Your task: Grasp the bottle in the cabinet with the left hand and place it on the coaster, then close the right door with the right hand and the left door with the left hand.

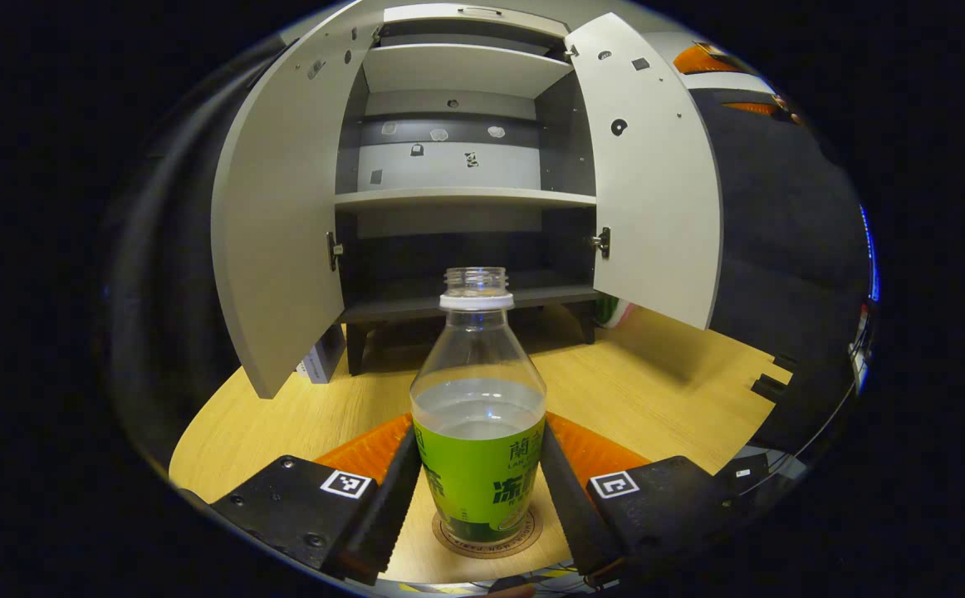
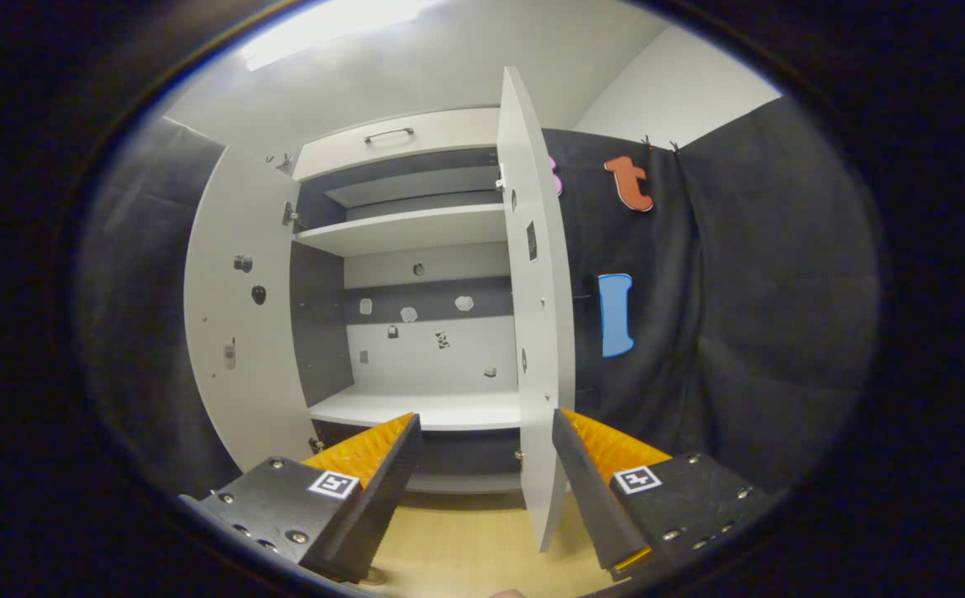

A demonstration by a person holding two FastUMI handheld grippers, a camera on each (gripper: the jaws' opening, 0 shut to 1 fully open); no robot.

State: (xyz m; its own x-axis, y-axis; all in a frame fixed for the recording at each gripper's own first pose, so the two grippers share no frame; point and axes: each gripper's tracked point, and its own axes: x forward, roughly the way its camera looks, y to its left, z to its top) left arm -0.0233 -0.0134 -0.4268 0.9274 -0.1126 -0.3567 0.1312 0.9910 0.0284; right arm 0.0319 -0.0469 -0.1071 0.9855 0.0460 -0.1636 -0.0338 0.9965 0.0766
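Note:
In the left gripper view, a clear uncapped bottle (image 1: 478, 490) with a green label, part full of water, stands upright on the round brown coaster (image 1: 524, 536). My left gripper (image 1: 478, 432) is shut on the bottle at label height, both fingers against its sides. Behind it the cabinet (image 1: 466, 199) stands with its left door (image 1: 283, 216) and right door (image 1: 657, 166) swung wide. In the right gripper view, my right gripper (image 2: 487, 423) is open and holds nothing. The right door (image 2: 536, 316) is seen edge-on, its lower edge between the fingers but farther off. The left door (image 2: 237, 332) is open.
The cabinet stands on short legs on a wooden tabletop (image 1: 657, 382). A small white box (image 1: 320, 357) leans by the cabinet's left leg. A red and green object (image 1: 615, 311) peeks out behind the right door. Black cloth (image 2: 740, 332) hangs right of the cabinet.

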